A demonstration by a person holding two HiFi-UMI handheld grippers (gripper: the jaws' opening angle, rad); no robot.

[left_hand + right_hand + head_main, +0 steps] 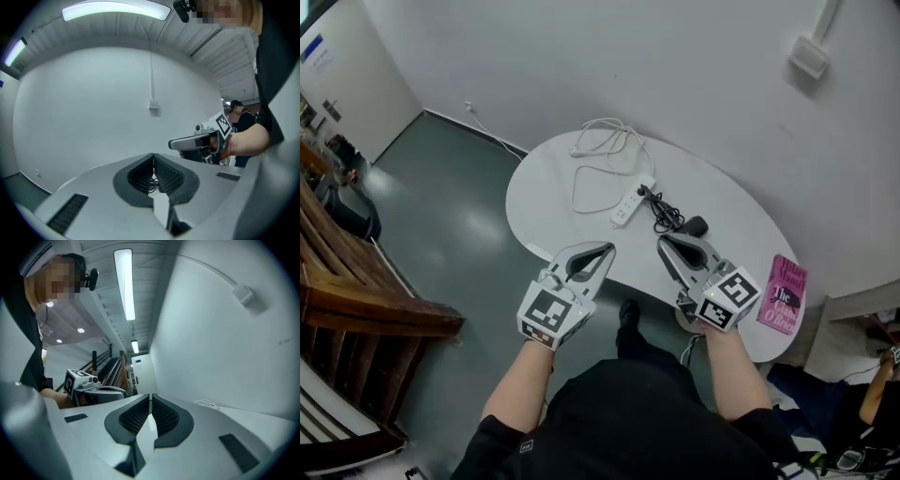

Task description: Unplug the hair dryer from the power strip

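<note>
- at nine o'clock in the head view, brown slatted wooden furniture (356, 300) stands on the grey floor (459, 187), well apart from the table.
- your left gripper (602, 249), grey with a square-marker cube at its back, hovers over the near rim of the white oval table (546, 202). in the left gripper view its ribbed black pads are pressed together and nothing is between them.
- a thin white cable (605, 141) lies in loose loops on the far side of the table, at eleven o'clock from the power strip.
- the white oblong power strip (630, 204) lies near the middle of the table, at twelve o'clock from the gap between your two grippers. a black plug (643, 191) sits in its far end.
- a black cord (664, 216) runs from that plug and bunches in a small coil just beside the strip, at its four o'clock.
- the black hair dryer (696, 225) lies at four o'clock from the strip, just past the tips of your right gripper, which hides part of it.
- your right gripper (664, 242) points across the table toward the coil. in the right gripper view its jaws are all but closed, with only a sliver between the pads, and it holds nothing.
- a pink paperback book (782, 293) lies flat at the table's right edge, at three o'clock from the right gripper's cube.
- a white box (809, 58) is fixed to the white wall at one o'clock in the head view.
- part of another person (874, 398) shows at four o'clock, beyond the table.
</note>
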